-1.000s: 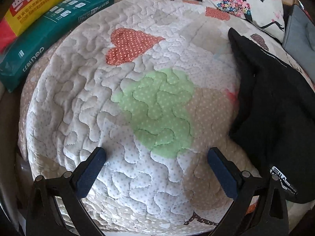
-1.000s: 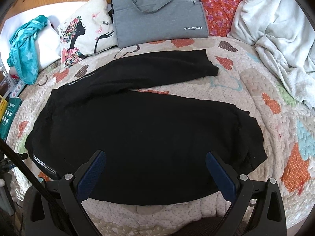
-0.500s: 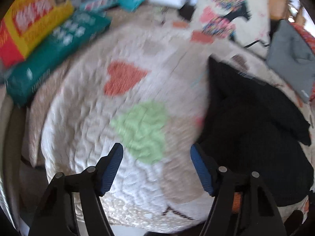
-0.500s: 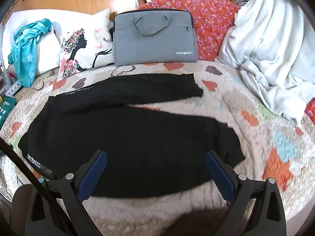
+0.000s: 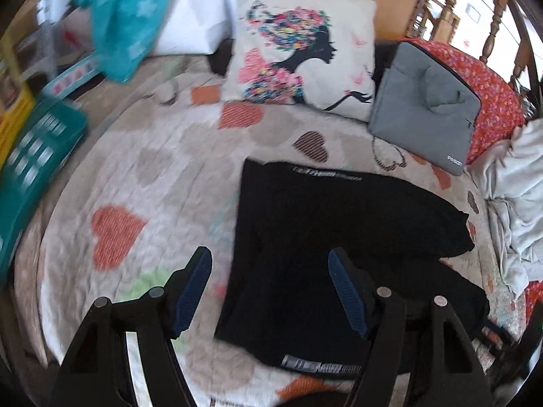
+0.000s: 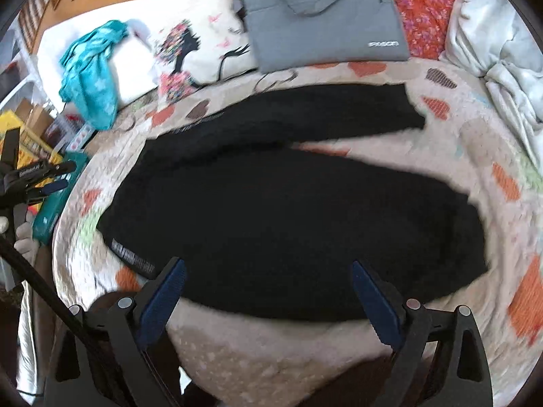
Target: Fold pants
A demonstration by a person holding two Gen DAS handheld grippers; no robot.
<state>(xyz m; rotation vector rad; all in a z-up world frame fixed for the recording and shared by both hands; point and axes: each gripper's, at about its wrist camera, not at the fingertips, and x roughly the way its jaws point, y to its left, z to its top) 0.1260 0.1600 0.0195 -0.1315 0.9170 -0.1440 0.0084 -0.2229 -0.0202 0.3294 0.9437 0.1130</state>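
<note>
Black pants [image 6: 288,210] lie spread flat on a heart-patterned quilt [image 6: 475,142], legs apart in a V, waistband with a white logo at the left. They also show in the left wrist view [image 5: 325,230]. My left gripper [image 5: 269,291] is open and empty, held above the waistband end. It also shows at the far left of the right wrist view [image 6: 51,178]. My right gripper [image 6: 268,300] is open and empty above the near edge of the pants.
A printed pillow [image 5: 302,54], a grey laptop bag [image 6: 322,17] and a red floral cushion [image 5: 492,81] stand at the back. A white blanket [image 6: 502,47] is heaped at the right. Teal cloth [image 6: 91,68] and boxes [image 5: 37,149] lie at the left.
My left gripper has swung right from the bare quilt to face the pants' waistband. My right gripper has shifted slightly over the pants. The pants have not moved.
</note>
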